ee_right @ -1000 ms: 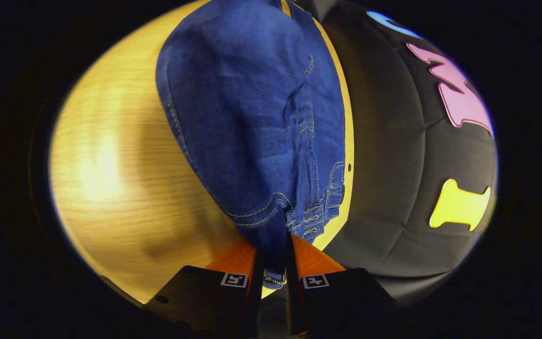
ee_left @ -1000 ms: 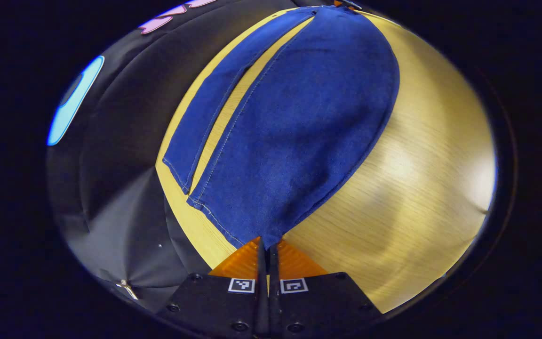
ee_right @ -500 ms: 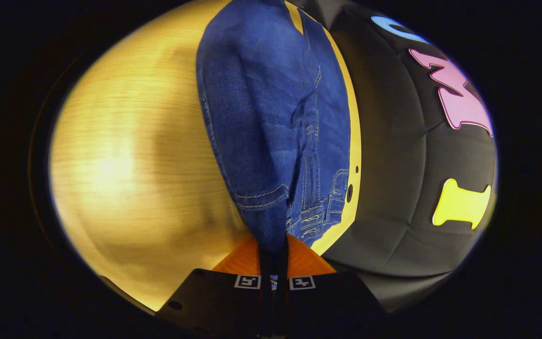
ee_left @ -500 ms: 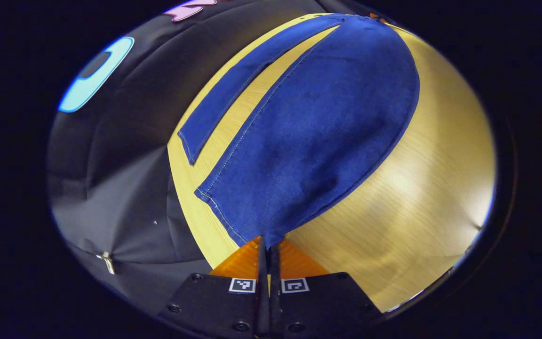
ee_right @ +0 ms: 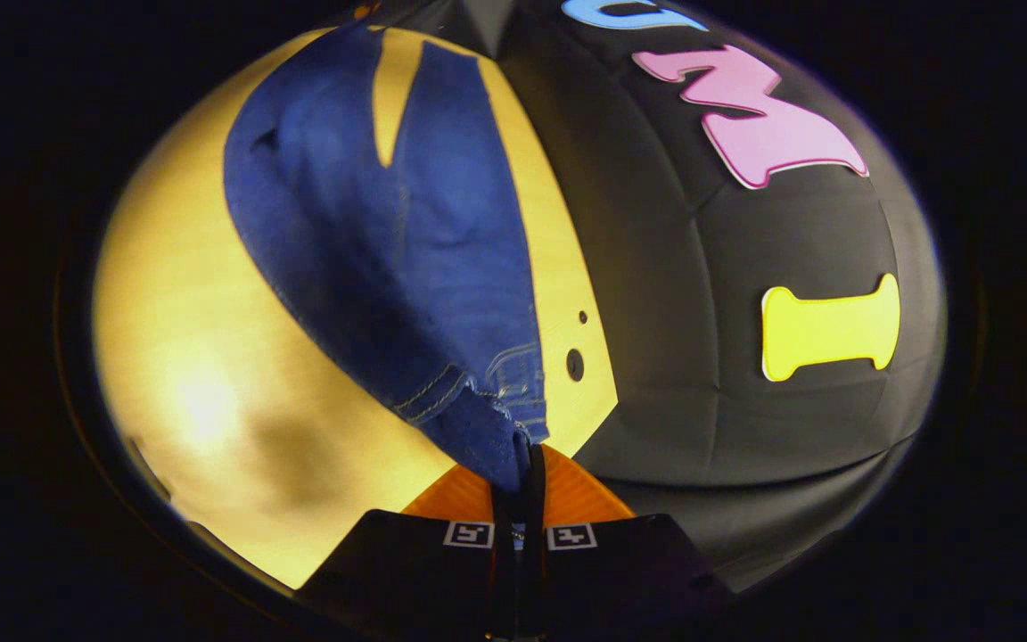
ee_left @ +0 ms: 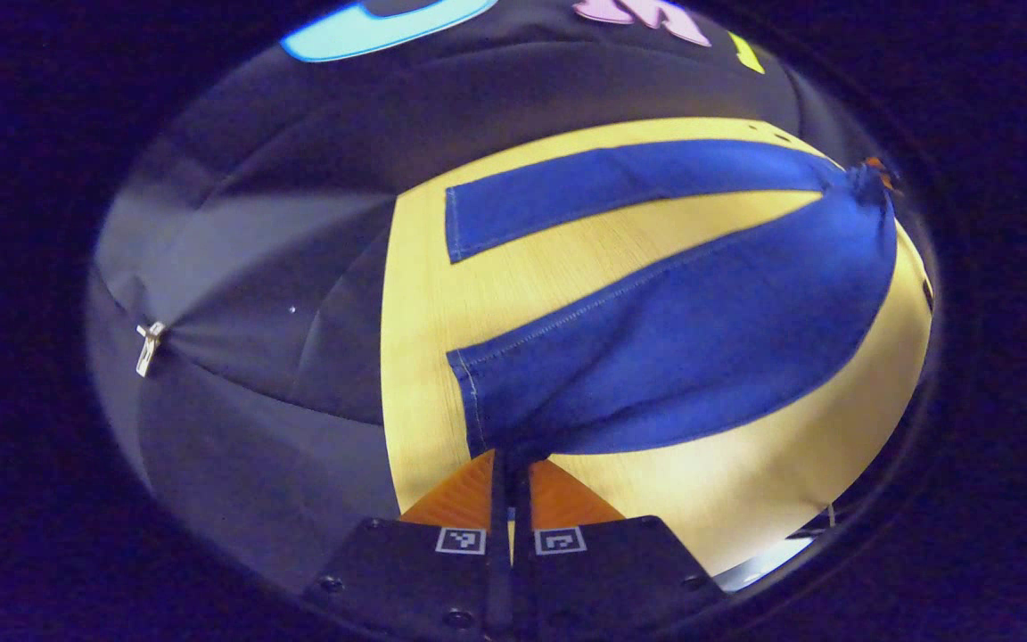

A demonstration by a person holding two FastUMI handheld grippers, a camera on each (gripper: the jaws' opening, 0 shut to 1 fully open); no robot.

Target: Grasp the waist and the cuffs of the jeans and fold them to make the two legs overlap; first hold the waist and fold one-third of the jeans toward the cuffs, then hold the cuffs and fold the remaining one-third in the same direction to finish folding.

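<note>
I can read no words, brands or numbers here; my left gripper [ee_left: 510, 464] and right gripper [ee_right: 521, 468] each carry two small square coded markers, not legible text

Left gripper view: my left gripper [ee_left: 510, 464] at the bottom centre, fingers pressed together on the cuff of the near leg [ee_left: 683, 357] of the jeans [ee_left: 745, 294]; that leg runs from my fingers up and to the right, lifted off the table [ee_left: 424, 321]; far leg [ee_left: 603, 183] flat on the table behind it, bare tabletop between the two; legs meet at upper right; booth wall [ee_left: 237, 267] beyond the table's left and far edges.

Right gripper view: my right gripper [ee_right: 519, 473] at the bottom centre, fingers closed on the waist [ee_right: 487, 410]; jeans stretch upward from it over the table [ee_right: 193, 374]; two holes [ee_right: 574, 364] in the tabletop just right of the waist; wall to the right.
</note>
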